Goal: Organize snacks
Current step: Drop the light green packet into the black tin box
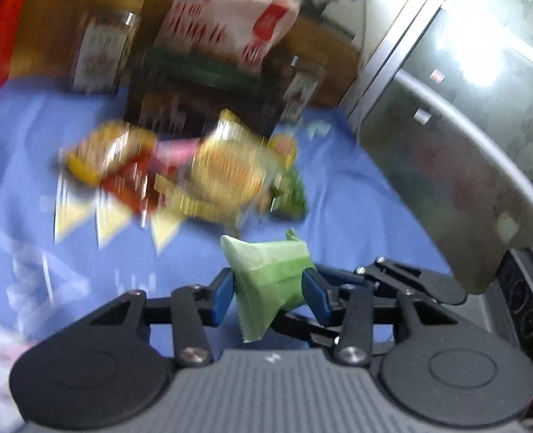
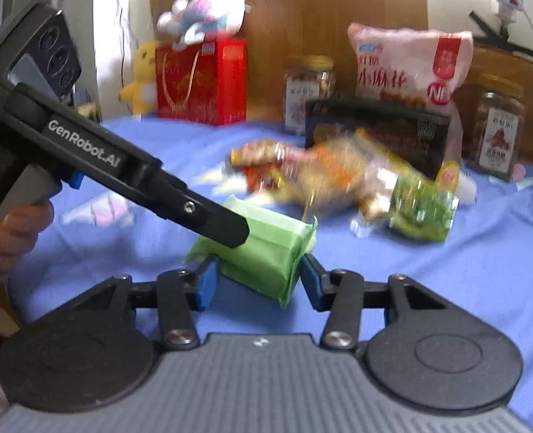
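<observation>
A light green snack packet (image 1: 266,270) (image 2: 266,252) hangs just above the blue cloth, held from two sides. My left gripper (image 1: 270,294) is shut on it, blue pads pressing its flanks. My right gripper (image 2: 257,281) is shut on the same packet from the other end. In the right wrist view one black finger of the left gripper (image 2: 226,227) lies across the packet's top, and a hand (image 2: 3,238) holds that gripper's handle. Behind the packet lies a blurred pile of loose snack bags (image 1: 194,173) (image 2: 338,180), with a green bag (image 2: 421,209) at its right end.
At the back stand a pink bag (image 2: 410,68), a black box (image 2: 381,133), two jars (image 2: 307,90) (image 2: 497,126), a red gift box (image 2: 201,79) and plush toys (image 2: 208,14). The right gripper's grey body (image 1: 464,144) fills the left wrist view's right side. Blue cloth (image 2: 483,270) covers the surface.
</observation>
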A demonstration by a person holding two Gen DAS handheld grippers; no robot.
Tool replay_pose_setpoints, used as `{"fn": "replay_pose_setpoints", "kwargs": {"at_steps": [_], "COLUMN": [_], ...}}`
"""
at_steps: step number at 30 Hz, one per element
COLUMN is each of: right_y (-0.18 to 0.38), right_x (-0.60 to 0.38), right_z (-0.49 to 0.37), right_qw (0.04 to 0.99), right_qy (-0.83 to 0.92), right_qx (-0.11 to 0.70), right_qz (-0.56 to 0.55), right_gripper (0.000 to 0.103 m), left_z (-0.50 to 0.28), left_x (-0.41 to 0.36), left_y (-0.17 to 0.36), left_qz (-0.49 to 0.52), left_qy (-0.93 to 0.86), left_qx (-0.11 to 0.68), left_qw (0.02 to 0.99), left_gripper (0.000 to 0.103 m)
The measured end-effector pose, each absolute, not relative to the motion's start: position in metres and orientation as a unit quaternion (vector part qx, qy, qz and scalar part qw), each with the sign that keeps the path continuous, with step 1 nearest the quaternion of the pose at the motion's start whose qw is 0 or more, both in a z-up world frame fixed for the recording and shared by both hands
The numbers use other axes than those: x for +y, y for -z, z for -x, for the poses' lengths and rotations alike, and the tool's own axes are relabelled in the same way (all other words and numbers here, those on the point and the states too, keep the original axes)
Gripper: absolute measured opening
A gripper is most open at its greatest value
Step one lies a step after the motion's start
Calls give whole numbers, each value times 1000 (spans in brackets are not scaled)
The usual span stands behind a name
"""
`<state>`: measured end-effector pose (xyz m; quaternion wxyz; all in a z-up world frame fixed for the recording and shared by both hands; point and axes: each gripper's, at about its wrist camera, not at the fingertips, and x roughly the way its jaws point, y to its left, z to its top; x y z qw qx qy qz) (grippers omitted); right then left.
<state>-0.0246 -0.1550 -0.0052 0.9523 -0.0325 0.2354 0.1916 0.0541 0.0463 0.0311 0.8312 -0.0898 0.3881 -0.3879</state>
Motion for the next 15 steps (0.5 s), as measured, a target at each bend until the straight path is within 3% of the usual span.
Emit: {"fn": "replay_pose_setpoints", "kwargs": {"at_steps": [2, 8, 15], "right_y": [-6, -40, -53], "right_x": [-155, -166, -187], "right_z": [12, -59, -151], "right_qw": [957, 971, 976], "right_qy": [-187, -160, -128], "right_qx": [218, 174, 176], "right_qz": [32, 32, 24], "right_gripper": [45, 45, 46], "left_z": [-67, -132, -225], "left_x": [42, 15, -16], "left_y": [-51, -92, -92], "left_qz": [83, 67, 80], "left_qy": [390, 379, 353], "left_qx": [359, 301, 296], "left_qw": [844, 873, 884], "left_gripper": [41, 41, 43]}}
